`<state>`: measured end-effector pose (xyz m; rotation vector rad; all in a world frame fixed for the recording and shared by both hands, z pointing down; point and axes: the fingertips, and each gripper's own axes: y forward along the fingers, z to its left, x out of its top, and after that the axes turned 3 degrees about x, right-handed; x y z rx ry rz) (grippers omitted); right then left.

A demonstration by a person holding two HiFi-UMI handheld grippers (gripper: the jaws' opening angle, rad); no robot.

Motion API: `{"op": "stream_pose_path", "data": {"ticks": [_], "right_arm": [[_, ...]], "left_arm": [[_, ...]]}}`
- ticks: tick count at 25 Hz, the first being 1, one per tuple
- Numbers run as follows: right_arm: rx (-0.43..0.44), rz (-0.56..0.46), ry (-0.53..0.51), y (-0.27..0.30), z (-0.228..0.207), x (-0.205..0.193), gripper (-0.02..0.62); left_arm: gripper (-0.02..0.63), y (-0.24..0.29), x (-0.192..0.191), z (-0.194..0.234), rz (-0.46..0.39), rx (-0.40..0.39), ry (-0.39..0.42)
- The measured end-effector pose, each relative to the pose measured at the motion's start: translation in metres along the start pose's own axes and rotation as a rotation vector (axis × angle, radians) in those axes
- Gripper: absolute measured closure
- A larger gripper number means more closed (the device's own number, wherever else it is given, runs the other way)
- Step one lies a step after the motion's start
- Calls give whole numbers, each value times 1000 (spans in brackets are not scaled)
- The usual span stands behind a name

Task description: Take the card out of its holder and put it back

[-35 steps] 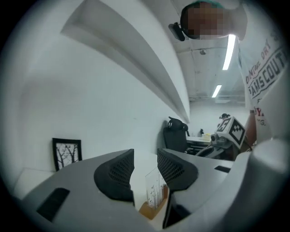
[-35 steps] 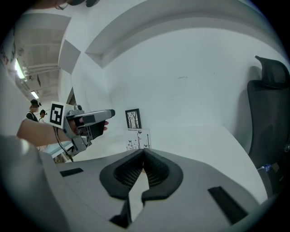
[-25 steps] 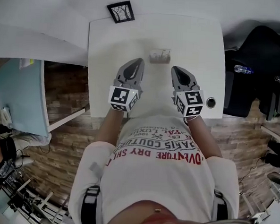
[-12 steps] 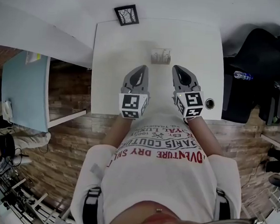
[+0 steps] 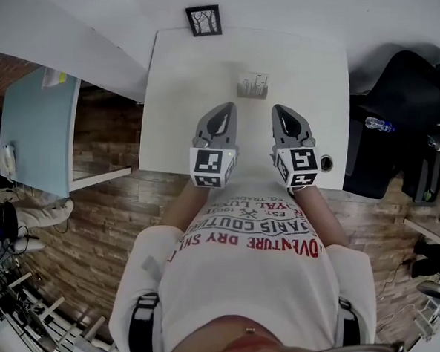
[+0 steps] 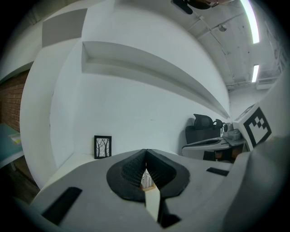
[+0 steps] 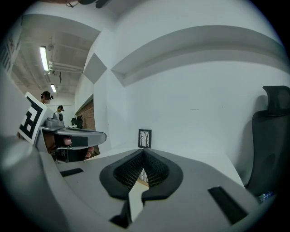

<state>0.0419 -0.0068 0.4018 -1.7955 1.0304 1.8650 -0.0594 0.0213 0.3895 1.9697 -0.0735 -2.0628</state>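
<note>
A small card with a tree print stands upright in its holder [image 5: 253, 86] on the white table [image 5: 181, 87], near the middle. My left gripper [image 5: 225, 108] and right gripper [image 5: 279, 110] rest side by side just on the near side of it, both shut and with nothing between the jaws. In the left gripper view the card [image 6: 146, 180] shows through the gap below the closed left gripper [image 6: 145, 152]. The right gripper view gives a glimpse of the card [image 7: 141, 174] below the right gripper's [image 7: 143, 152] closed tips.
A small black-framed tree picture [image 5: 203, 19] leans at the table's far left corner by the white wall. A cable hole [image 5: 325, 163] sits at the near right corner. A black office chair [image 5: 407, 101] and a water bottle [image 5: 379, 125] stand to the right, a light blue table [image 5: 37, 130] to the left.
The left gripper has shifted a little to the right, closer to the right gripper. The head view has turned slightly. The card and the right gripper stay where they were.
</note>
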Motion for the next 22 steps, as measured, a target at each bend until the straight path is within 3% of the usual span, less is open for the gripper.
{"op": "stream_pose_path", "data": {"ticks": [22], "right_arm": [[19, 49, 5, 3, -12, -12, 574]], "left_arm": [[578, 14, -5, -3, 36, 9, -5]]}}
